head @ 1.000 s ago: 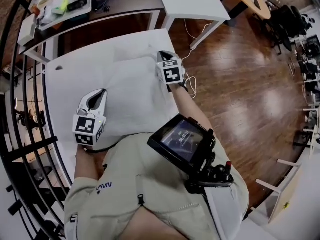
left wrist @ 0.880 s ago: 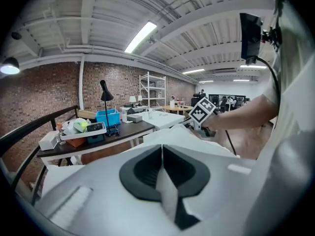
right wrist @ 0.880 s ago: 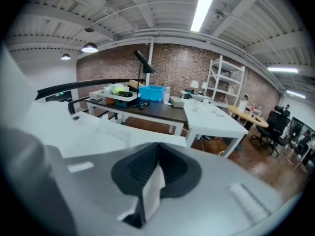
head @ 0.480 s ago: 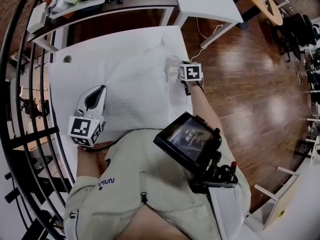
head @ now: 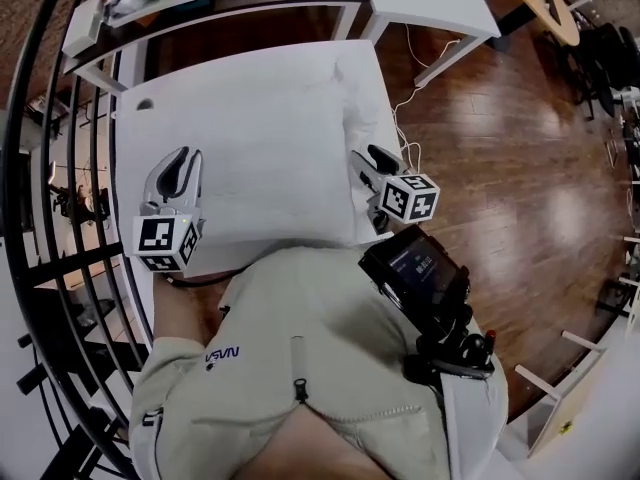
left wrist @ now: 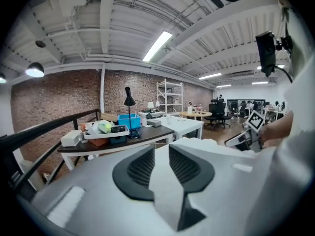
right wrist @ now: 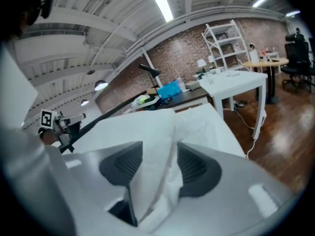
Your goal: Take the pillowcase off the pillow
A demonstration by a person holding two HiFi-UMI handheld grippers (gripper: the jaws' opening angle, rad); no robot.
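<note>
A white pillow in its white pillowcase (head: 265, 148) lies flat on the white table (head: 135, 128). My left gripper (head: 178, 158) rests at the pillow's near left edge. Its jaws (left wrist: 161, 149) have just been opening and stand a little apart, with a smooth strip of white fabric (left wrist: 165, 191) between them. At the pillow's near right corner, my right gripper (head: 366, 158) has also just been opening. Its jaws (right wrist: 160, 149) stand wide, and a loose fold of pillowcase fabric (right wrist: 157, 186) lies between them without being pressed.
A dark desk (head: 250, 8) with a tray, a blue bin and a lamp stands behind the table. A second white table (head: 430, 3) is at the back right. A black railing (head: 60, 198) runs along the left. A cable (head: 408, 63) trails on the wooden floor.
My right gripper has pulled back toward me along the pillow's right edge and its jaws now stand open. My left gripper has shifted slightly at the near left edge.
</note>
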